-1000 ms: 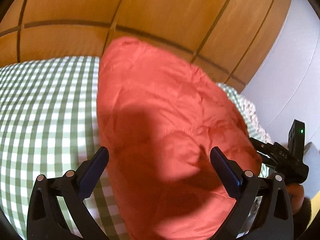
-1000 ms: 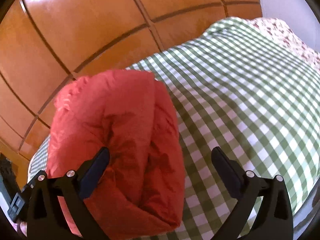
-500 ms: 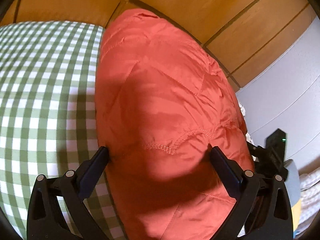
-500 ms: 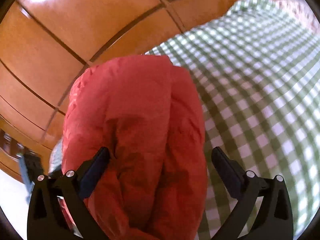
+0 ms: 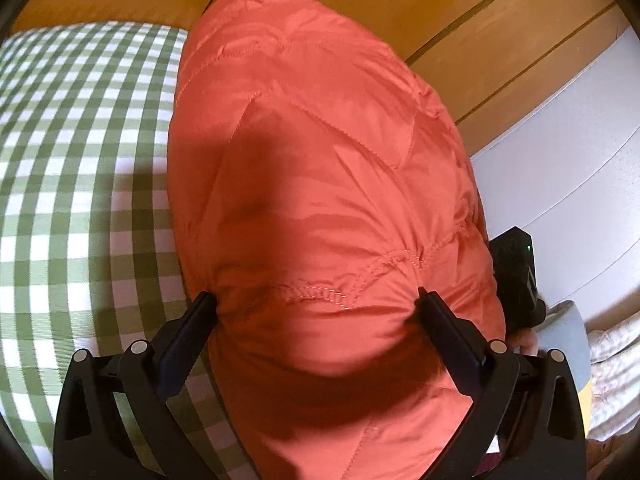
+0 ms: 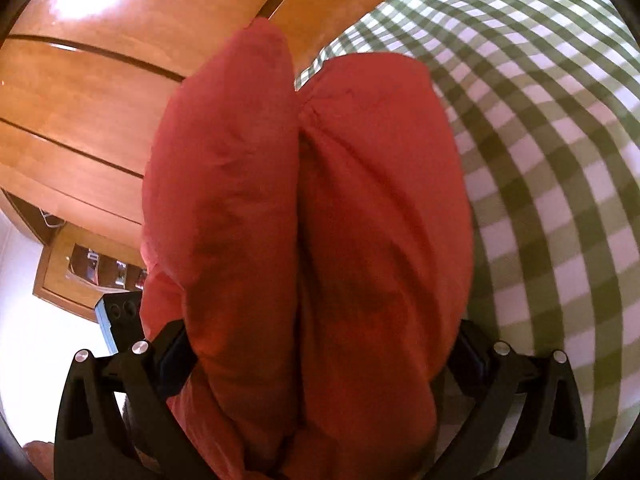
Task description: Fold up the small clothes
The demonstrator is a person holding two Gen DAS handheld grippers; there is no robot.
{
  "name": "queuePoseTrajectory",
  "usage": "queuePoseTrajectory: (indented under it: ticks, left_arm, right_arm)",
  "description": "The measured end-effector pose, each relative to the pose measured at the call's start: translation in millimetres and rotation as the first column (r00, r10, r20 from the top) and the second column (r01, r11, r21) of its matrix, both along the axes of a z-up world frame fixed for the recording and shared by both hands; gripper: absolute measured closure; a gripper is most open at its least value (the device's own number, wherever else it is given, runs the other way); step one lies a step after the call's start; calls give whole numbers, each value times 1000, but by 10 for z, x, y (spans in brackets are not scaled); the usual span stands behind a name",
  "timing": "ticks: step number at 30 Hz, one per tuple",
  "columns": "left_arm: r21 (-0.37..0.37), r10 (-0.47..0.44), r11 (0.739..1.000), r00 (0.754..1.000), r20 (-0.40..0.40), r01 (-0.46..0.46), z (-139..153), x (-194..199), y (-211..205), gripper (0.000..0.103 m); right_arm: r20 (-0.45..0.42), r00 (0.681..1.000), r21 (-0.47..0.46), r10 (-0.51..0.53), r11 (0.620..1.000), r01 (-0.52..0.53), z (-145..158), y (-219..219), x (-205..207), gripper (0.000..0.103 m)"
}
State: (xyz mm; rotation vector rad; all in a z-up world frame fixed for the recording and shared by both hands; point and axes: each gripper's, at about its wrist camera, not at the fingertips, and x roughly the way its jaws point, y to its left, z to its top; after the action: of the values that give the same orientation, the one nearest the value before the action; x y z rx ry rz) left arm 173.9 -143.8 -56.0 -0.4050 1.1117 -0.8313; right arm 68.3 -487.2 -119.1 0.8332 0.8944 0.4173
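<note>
Red padded jacket (image 5: 320, 200) between both grippers' fingers (image 5: 192, 328).

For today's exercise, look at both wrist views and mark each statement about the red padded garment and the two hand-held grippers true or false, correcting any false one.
1. The red padded garment lies on a green-and-white checked cover. True.
2. The left hand-held gripper has its fingers spread, with the garment between them. True.
3. The right hand-held gripper points at bare cover. False: the garment fills the space between its fingers.
4. The panelling behind the bed is white plastic. False: it is orange-brown wood.
</note>
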Motion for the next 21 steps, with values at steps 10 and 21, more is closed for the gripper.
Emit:
queuePoseTrajectory:
  ticks: [10,21]
  left_arm:
    - [51,-24,999,995,96,19,200,-288,-169,5]
    - [56,17,998,976,216,-30,527,-566,162,14]
  right_arm:
    - [128,991,-53,-35,998,42,136,323,-371,16]
    - [194,979,4,-59,998,60,306,641,-584,23]
